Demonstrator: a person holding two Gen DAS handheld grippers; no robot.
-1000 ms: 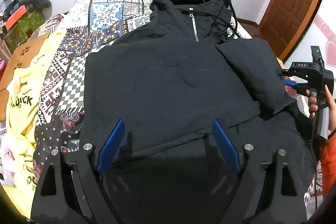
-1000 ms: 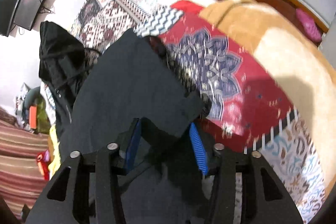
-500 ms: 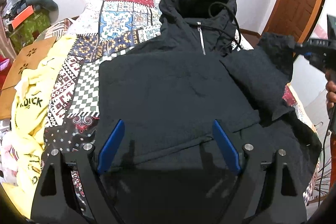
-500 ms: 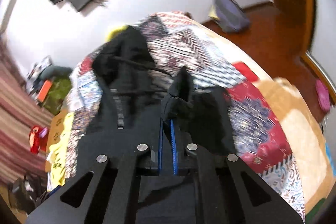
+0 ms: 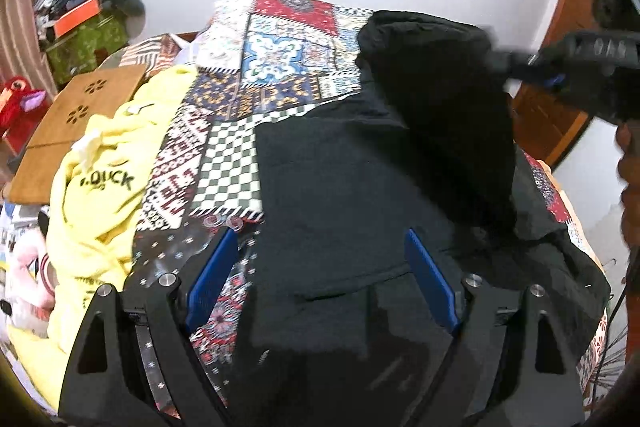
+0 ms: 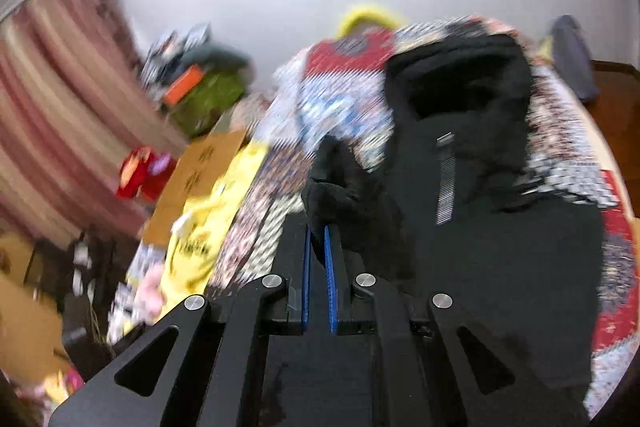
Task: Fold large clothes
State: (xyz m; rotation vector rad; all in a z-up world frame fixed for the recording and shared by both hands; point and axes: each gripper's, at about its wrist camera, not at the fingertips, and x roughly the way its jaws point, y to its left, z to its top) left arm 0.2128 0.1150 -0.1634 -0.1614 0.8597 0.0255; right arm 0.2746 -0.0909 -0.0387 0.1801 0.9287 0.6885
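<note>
A black hooded jacket (image 5: 340, 187) lies face up on a patchwork bedspread (image 5: 224, 163); its zip (image 6: 446, 179) and hood (image 6: 460, 67) show in the right wrist view. My left gripper (image 5: 320, 267) hovers open above the jacket's lower left part, nothing between its blue pads (image 5: 212, 271). My right gripper (image 6: 318, 231) is shut on the end of the jacket's sleeve (image 6: 340, 183), lifted off the bed. In the left wrist view that sleeve (image 5: 440, 99) hangs from the right gripper (image 5: 496, 61) over the jacket's chest, hiding the zip there.
A yellow garment (image 5: 100, 195) with black lettering lies at the bedspread's left edge, beside a brown board (image 5: 76, 115). A green box (image 5: 84, 47) and clutter stand by the far wall. A wooden door (image 5: 560, 99) is at right, a person's hand (image 5: 628, 163) near it.
The right gripper closed on the sleeve end, then lifted it and carried it leftward across the jacket. My left gripper drifted left toward the jacket's edge, still open.
</note>
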